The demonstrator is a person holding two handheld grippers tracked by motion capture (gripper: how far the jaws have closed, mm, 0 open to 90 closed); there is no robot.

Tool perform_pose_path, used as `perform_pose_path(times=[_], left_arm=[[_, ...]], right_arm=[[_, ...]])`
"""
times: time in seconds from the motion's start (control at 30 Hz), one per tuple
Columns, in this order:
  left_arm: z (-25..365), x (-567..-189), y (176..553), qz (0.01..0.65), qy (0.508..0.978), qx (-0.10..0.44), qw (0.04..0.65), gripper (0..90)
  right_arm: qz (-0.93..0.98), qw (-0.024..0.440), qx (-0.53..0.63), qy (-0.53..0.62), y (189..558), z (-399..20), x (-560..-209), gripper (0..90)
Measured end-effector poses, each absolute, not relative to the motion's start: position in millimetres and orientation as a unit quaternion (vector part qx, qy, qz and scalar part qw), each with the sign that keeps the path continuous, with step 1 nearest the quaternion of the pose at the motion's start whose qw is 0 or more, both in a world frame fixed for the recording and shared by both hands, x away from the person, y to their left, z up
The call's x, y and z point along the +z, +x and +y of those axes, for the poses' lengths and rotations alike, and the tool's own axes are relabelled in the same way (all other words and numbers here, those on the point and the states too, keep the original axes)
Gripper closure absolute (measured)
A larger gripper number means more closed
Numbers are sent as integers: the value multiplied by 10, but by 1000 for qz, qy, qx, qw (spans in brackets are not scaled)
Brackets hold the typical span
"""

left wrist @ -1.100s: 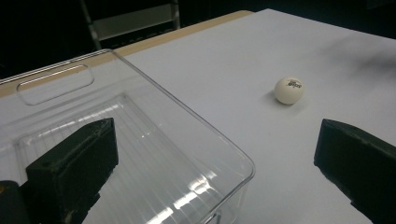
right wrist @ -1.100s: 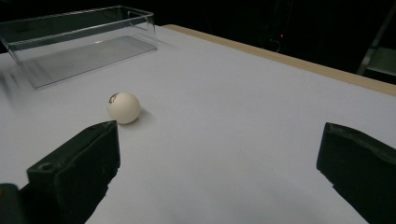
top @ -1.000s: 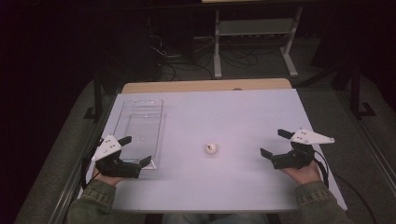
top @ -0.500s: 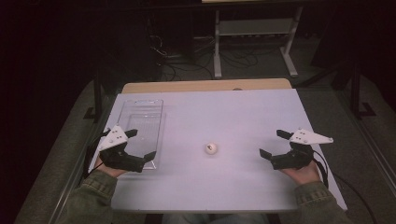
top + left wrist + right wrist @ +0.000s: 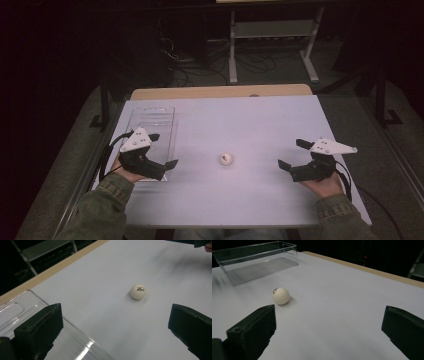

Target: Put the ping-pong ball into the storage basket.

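My left gripper [image 5: 162, 150] has its jaws spread wide, empty, hovering over the near end of the clear plastic bin [image 5: 150, 117] on the table's left side. At the middle of the white table [image 5: 250, 125] I see the white ball [image 5: 226, 159], untouched. My right gripper [image 5: 292, 154] sits at the right, jaws equally wide apart and empty.

The ball [image 5: 226, 159] lies mid-table [image 5: 260, 120] (right of the bin [image 5: 150, 125]), between both hand-held grippers.
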State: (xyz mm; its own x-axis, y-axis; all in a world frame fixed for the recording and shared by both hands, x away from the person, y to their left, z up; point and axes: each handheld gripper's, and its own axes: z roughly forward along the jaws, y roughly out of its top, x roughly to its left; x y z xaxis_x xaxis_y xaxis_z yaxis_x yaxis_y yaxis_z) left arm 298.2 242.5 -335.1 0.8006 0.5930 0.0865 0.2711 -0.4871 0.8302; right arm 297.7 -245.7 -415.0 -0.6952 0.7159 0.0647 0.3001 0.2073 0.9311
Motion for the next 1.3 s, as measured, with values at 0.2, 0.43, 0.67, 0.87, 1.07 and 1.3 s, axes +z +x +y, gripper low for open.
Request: perform_pose_path(times=[0.2, 0.43, 0.67, 0.87, 1.07, 1.3], left_arm=[[2345, -3323, 3024, 247, 850, 179, 430, 0], [2251, -3249, 3056, 234, 856, 182, 424, 0], [2136, -3233, 3103, 218, 870, 173, 407, 0], [2043, -3233, 3175, 217, 877, 157, 400, 0], [1926, -3221, 3234, 204, 886, 146, 390, 0], [1829, -3221, 3279, 195, 894, 138, 378, 0]], right_arm=[[755, 191, 530, 336, 2977, -2447, -4155, 0], [756, 191, 529, 335, 2975, -2441, -4157, 0], [758, 191, 527, 334, 2973, -2436, -4158, 0], [759, 190, 527, 333, 2974, -2436, -4159, 0], [759, 191, 525, 333, 2975, -2434, -4160, 0], [759, 192, 526, 333, 2971, -2434, -4159, 0]])
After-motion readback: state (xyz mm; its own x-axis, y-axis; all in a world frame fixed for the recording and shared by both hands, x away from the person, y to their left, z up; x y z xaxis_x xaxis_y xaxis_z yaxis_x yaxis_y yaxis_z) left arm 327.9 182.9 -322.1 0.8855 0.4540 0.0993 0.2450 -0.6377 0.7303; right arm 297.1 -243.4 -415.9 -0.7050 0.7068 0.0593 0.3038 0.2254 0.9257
